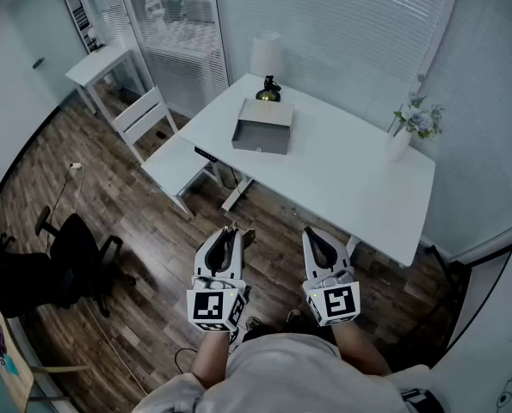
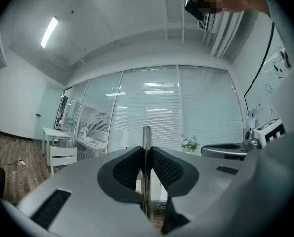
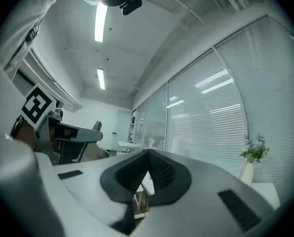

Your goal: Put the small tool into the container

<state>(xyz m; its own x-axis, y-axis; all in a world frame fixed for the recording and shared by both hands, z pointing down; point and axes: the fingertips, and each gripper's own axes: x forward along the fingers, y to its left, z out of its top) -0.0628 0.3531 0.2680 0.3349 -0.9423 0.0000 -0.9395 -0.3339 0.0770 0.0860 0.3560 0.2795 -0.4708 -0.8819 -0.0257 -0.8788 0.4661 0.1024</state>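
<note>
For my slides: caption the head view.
Left gripper grips a thin metal tool, right gripper shut and empty, both short of the white desk bearing a grey box.

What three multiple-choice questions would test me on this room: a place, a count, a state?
1. Where is the grey box-shaped container? A: wooden floor. B: white rectangular table. C: white chair.
2. How many hand-held grippers show? A: one. B: two. C: three.
3. The left hand-held gripper is: A: open, empty. B: shut, empty. C: shut on a slim silver metal tool.
Answers: B, it rests on the tabletop; B, the left one plus the right hand-held gripper; C, its jaws clamp the tool.
</note>
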